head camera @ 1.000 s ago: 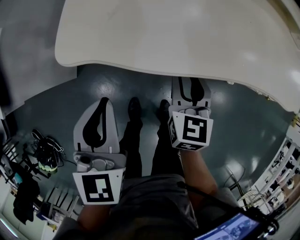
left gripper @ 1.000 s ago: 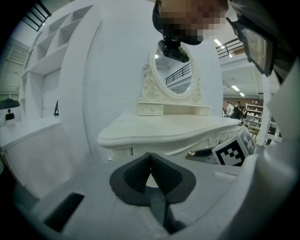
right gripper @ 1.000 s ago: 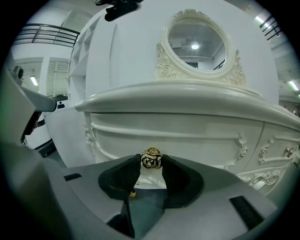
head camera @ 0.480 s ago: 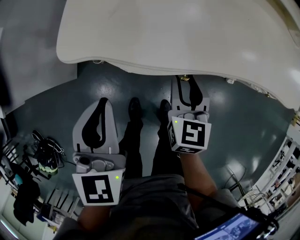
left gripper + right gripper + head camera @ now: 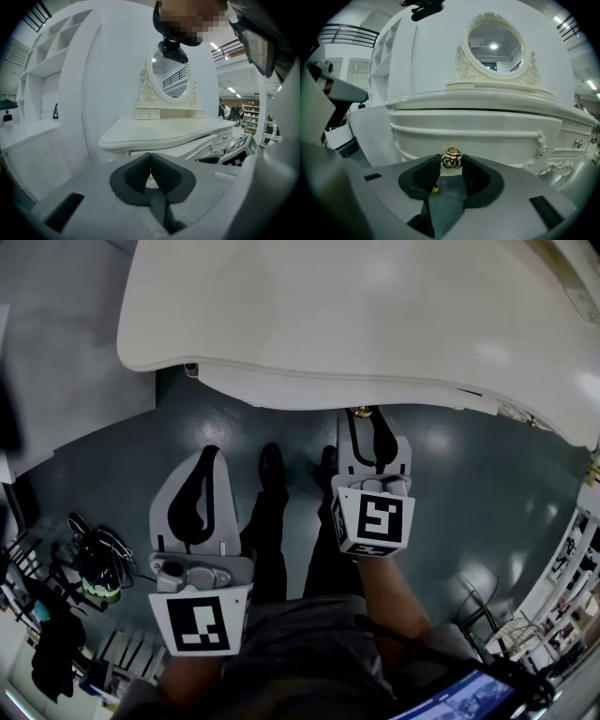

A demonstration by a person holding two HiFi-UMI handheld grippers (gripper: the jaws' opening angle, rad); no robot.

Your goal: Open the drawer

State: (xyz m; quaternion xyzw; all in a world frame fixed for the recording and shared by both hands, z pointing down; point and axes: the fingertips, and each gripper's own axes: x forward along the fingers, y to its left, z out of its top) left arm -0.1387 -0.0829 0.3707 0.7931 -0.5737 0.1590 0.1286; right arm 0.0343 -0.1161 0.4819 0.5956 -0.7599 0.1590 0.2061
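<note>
Gold-coloured knob (image 5: 451, 157): openwork metal, small, fixed at the middle of the drawer front (image 5: 487, 133). Your right gripper (image 5: 451, 163) has it, with a dark pad pressed on each side and the knob seated right at the tips.

Drawer: white, carved, curved face, set directly under the top of the dressing table (image 5: 487, 101). In the head view its front shows just forward of the tabletop's edge, so it is likely only a little way out.

Handling, as a judgement: the knob is hard and smooth, so it could slip from a tip hold. It is the only place to take hold. Pull straight and level, since a wide drawer may bind if dragged to one side. Expect moderate weight.

Contents of the drawer: not visible from any view.

Small drawers (image 5: 147, 113) beneath the oval mirror (image 5: 494, 44): shut, contents unseen.

Your left gripper (image 5: 150, 159): jaws together, nothing between them, held low beside your legs over the dark floor (image 5: 187, 418), well apart from the table.
</note>
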